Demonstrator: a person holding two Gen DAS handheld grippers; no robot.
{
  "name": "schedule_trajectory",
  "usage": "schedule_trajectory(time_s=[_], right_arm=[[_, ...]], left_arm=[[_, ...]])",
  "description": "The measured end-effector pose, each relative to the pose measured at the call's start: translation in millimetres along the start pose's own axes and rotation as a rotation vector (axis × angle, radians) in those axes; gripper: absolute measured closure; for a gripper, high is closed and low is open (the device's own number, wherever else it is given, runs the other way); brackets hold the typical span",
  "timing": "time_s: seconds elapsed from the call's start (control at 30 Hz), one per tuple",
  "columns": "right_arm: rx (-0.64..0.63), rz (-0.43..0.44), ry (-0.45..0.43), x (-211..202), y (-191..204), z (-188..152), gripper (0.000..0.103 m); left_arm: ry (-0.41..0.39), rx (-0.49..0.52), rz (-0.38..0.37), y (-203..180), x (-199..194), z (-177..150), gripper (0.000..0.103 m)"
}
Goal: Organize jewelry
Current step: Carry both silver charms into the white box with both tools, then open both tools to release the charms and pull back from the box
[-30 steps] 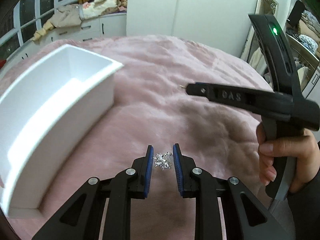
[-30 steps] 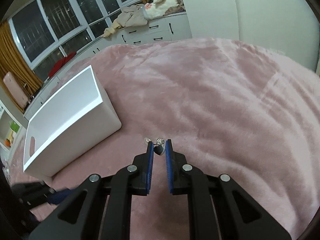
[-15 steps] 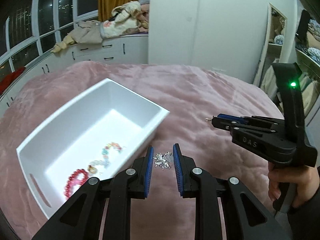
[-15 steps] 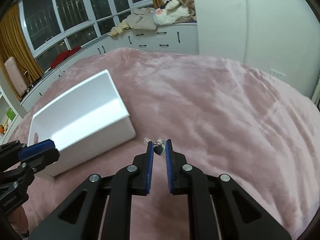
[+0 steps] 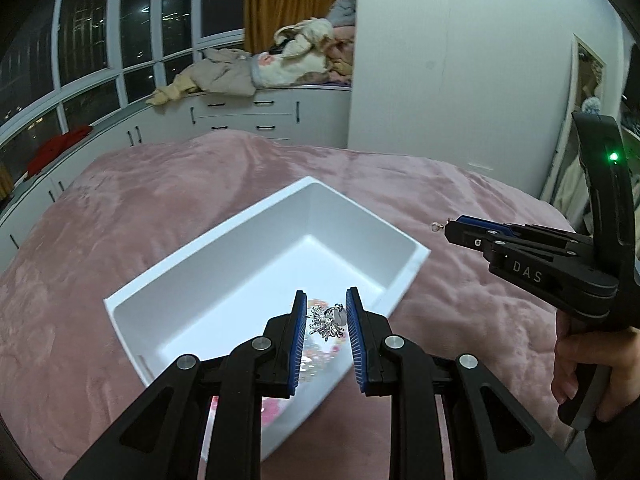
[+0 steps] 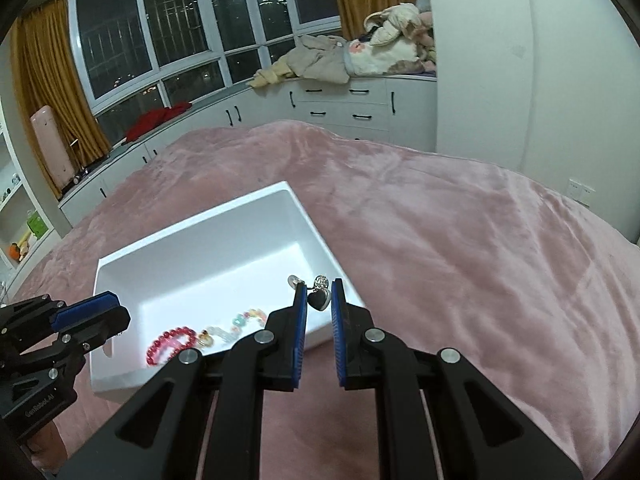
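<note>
Our left tool (image 5: 326,312) pinches a spiky silver brooch (image 5: 327,321); our right tool (image 6: 318,300) pinches a black heart pendant (image 6: 319,300). Both hang above the glossy white box (image 6: 200,256) on the plush pink bed (image 6: 460,264), red bead bracelet (image 6: 170,344) inside.

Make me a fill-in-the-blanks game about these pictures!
1. The right gripper pinches a black pendant shaped like a ____.
2. The white bin sits on a ____ blanket.
3. The bead bracelet inside the bin is ____.
4. The left gripper holds a ____ tassel earring.

Missing words: heart, pink, red, silver
</note>
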State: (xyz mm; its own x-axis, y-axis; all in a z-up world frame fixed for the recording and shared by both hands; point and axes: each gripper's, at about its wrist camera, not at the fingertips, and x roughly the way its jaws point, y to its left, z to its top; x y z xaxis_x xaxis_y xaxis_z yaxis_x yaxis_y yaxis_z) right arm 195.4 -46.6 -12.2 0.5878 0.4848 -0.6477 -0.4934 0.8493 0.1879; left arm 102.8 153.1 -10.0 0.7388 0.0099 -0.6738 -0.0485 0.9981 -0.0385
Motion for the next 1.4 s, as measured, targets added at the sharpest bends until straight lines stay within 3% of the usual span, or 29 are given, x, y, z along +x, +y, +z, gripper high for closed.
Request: schedule_trajectory(time_s=[0.3, 0.53, 0.67, 0.93, 1.03, 1.1, 1.13, 1.2, 1.27, 1.33, 1.37, 1.4], right_arm=[[-0.072, 0.056, 0.064, 40, 45, 0, 0.09], [-0.094, 0.084, 0.118, 65, 65, -13, 0.09], [-0.138, 0.143, 0.119, 75, 74, -16, 0.09], [-0.185, 0.152, 0.186, 98, 85, -24, 0.088], [-0.179, 0.167, 0.182, 95, 84, -25, 0.071], [-0.16, 0.171, 0.162, 89, 81, -25, 0.04], [-0.15, 0.152, 0.149, 88, 78, -24, 0.033], [-0.112, 0.124, 0.106, 80, 67, -23, 0.007], [-0.078, 0.085, 0.065, 71, 57, -23, 0.005], [-0.068, 0.063, 0.047, 62, 48, -21, 0.005], [-0.074, 0.047, 0.038, 55, 45, -20, 0.005], [-0.085, 0.033, 0.028, 48, 43, -19, 0.005]], left_arm=[[0.044, -0.045, 0.052, 33, 11, -12, 0.078], [0.08, -0.082, 0.057, 46, 23, -20, 0.078], [0.115, -0.105, 0.065, 52, 34, -28, 0.078], [0.158, -0.144, 0.036, 56, 46, -38, 0.078], [0.17, -0.137, 0.039, 54, 49, -39, 0.068], [0.164, -0.135, 0.036, 54, 49, -37, 0.061], [0.16, -0.137, 0.036, 54, 47, -37, 0.06], [0.146, -0.144, 0.035, 53, 41, -35, 0.05], [0.125, -0.147, 0.043, 54, 34, -32, 0.039], [0.097, -0.153, 0.059, 56, 22, -28, 0.023], [0.086, -0.157, 0.069, 57, 17, -27, 0.01], [0.058, -0.16, 0.074, 58, 9, -25, 0.009]])
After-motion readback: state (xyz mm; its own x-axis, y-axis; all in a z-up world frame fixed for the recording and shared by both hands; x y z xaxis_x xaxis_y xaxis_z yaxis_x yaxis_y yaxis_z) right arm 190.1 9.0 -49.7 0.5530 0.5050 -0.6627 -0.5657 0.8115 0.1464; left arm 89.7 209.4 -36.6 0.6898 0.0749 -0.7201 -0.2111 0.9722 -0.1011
